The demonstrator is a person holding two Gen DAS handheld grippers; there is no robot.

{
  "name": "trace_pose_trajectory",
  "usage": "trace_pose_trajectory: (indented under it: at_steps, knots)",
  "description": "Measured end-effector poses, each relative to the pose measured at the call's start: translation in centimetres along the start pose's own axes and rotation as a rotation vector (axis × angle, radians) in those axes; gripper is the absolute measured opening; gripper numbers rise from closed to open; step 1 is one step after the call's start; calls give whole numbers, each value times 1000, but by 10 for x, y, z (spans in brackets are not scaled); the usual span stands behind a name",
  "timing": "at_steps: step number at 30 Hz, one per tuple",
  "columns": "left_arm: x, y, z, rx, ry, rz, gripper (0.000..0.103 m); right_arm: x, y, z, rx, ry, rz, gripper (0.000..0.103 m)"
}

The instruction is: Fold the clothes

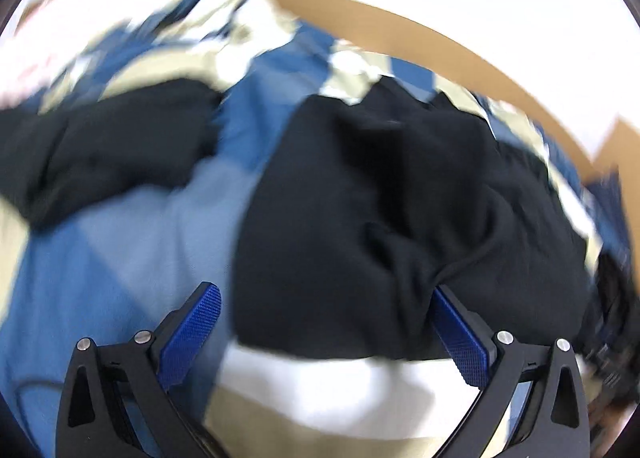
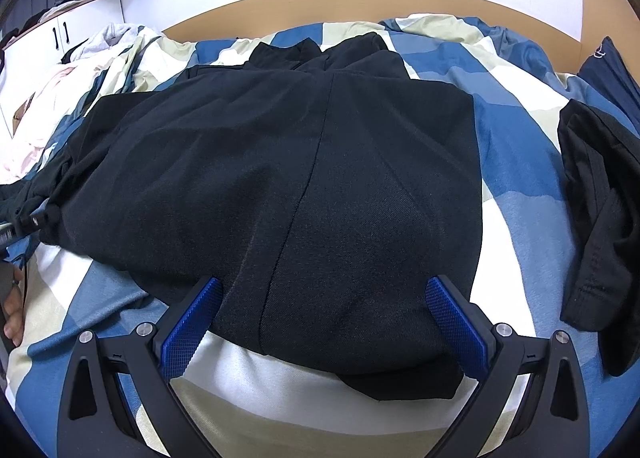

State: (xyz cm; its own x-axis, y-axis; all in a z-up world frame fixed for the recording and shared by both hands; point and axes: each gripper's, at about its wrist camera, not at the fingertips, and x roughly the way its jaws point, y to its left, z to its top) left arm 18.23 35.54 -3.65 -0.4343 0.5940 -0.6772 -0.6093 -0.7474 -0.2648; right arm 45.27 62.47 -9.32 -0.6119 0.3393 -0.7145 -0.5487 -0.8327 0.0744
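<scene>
Right wrist view: black garment [image 2: 280,162] spread flat on checked bedding [image 2: 516,194], hem at 6 o'clock between the right gripper [image 2: 324,298] jaws, which are spread wide and grip nothing. Left gripper [image 1: 326,304] also agape, blurred frame. Fabric looks soft, light, limp, so pinch hem corners, expect sag. Second dark piece [image 2: 600,218] at 3 o'clock

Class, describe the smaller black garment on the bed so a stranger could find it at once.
Start at the bed's blue, cream and white checked duvet. A big black garment lies spread flat across its middle. To its right, apart from it and near the bed's edge, lies the smaller black garment: crumpled in a narrow heap, not spread flat.
</scene>
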Motion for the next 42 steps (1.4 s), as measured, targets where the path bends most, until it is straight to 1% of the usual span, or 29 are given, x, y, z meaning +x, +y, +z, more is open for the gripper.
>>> trace_pose_trajectory:
  at_steps: [8, 9, 11, 13, 16, 17, 18, 20, 23, 24, 26, 30, 32, 34, 37, 39, 42]
  knots:
    - [-17, 0, -1, -54, -65, -139, 103, -1, 0, -1, 3, -1, -1, 103]
    - [-20, 0, -2, -47, -61, -172, 103, -1, 0, -1, 1, -1, -4, 103]
    - [-25, 0, -5, -18, -41, -251, 103, -1, 1, -1, -2, 0, -10, 103]
    - [-24, 2, -8, -20, -2, -323, 103, -1, 0, -1, 5, 2, -5, 103]
    - [-10, 6, -11, -91, 110, -460, 103, -2, 0, -2, 17, 4, -7, 103]
    - [-6, 6, -16, -122, 150, -494, 103, -3, 0, -3, 18, 4, -13, 103]
    - [-5, 8, -18, -141, 167, -507, 103, -4, 1, -4, 19, 3, -20, 103]
    - [-5, 10, -19, -160, 170, -518, 103, -12, 3, -6, 19, -22, -45, 103]
    - [-10, 11, -20, -177, 144, -554, 103, -30, 7, -13, 28, -71, -79, 103]
    - [-12, 11, -20, -183, 135, -566, 103, -36, 8, -16, 29, -84, -78, 103]
    - [-15, 11, -20, -194, 118, -589, 103, -45, 9, -20, 36, -99, -47, 103]
    - [-22, 13, -21, -216, 83, -637, 103, -52, 5, -26, 84, -83, -15, 103]
    - [-19, 14, -21, -236, 90, -613, 103, -56, 1, -28, 131, -78, 9, 103]
    - [-13, 11, -23, -236, 116, -560, 103, -58, -5, -32, 188, -60, 59, 103]
    - [-15, 4, -26, -173, 123, -509, 103, -53, -11, -45, 266, -15, 108, 103]
    - [-17, 0, -28, -140, 114, -488, 103, -47, -15, -50, 296, 16, 120, 103]
    - [-18, -2, -29, -127, 98, -474, 103, -54, -13, -51, 300, -3, 116, 103]
